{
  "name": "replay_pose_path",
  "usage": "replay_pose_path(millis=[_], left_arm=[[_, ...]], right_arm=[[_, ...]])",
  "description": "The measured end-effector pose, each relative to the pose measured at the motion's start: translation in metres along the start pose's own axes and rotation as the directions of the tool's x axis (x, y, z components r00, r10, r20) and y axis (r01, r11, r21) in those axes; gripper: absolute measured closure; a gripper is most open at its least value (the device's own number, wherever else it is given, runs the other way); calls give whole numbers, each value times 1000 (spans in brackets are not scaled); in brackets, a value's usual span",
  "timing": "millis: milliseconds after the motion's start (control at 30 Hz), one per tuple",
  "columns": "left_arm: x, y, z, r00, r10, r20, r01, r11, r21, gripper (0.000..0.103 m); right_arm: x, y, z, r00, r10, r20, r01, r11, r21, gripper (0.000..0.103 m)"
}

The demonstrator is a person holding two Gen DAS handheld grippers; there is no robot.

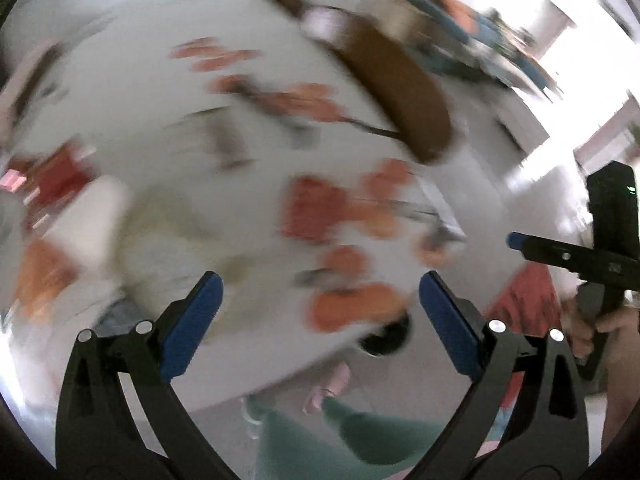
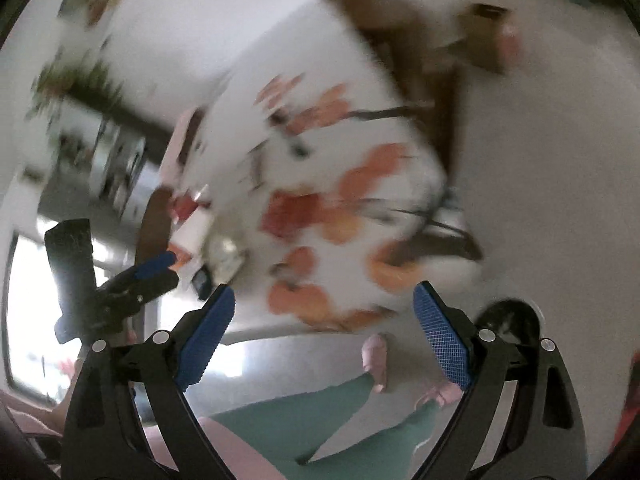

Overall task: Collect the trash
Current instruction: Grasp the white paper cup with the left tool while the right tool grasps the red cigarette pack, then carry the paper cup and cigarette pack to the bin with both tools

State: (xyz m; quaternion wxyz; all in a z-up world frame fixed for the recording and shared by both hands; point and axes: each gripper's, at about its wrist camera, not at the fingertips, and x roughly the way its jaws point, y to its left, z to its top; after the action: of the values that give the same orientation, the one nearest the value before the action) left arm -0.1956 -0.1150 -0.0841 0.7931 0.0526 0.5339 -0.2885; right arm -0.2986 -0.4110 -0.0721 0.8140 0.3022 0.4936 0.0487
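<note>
Both views are heavily blurred and look down from high above a table (image 1: 240,80) under a white cloth printed with orange and red flowers. Blurred litter lies at its left end: a red packet (image 1: 60,184), a white box (image 1: 92,216) and a pale crumpled wrapper (image 1: 172,220); the same heap (image 2: 200,224) shows in the right wrist view. My left gripper (image 1: 320,284) is open wide with nothing between its blue pads (image 1: 192,320). My right gripper (image 2: 324,294) is also open and holds nothing. Each gripper shows at the edge of the other's view, the right (image 1: 520,242) and the left (image 2: 160,264).
A brown chair (image 1: 392,80) stands at the table's far side. A dark round bin (image 2: 508,324) sits on the pale floor near the table's corner. The person's green trouser legs (image 2: 320,412) and pink slippers (image 2: 376,356) are below. A bright window (image 2: 32,312) is left.
</note>
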Motion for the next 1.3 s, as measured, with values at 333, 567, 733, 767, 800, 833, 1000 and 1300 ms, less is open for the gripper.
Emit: replay_pose_path(millis=[333,567,733,767,800,833,1000,1300], left_arm=[[6,118,-7,991,122,46,-104,953,-286,7],[8,161,16,994,92,58,-74,963,-259,7],[25,172,21,999,30,35,-21,970,-243,8],[32,176,23,1000,6,27,1,965,-261,9],[35,177,24,1000,-10,25,17,964,-265,12],[39,178,26,1000,-21,21,26,964,-263,17],[67,182,38,996,-68,-56,50,963,-266,56],[78,176,46,992,-113,-62,99,974,-205,100]], right_arm=[[110,65,47,983,-131,-127,125,991,-52,13],[146,63,59,958,-244,-148,249,969,11,13],[160,58,61,953,-260,-155,273,960,65,13],[162,57,62,952,-264,-155,278,958,77,13],[165,57,63,951,-267,-155,282,955,87,13],[168,57,64,949,-275,-155,292,951,99,13],[184,62,67,936,-314,-159,332,937,105,13],[200,75,68,889,-443,-118,450,892,41,44]])
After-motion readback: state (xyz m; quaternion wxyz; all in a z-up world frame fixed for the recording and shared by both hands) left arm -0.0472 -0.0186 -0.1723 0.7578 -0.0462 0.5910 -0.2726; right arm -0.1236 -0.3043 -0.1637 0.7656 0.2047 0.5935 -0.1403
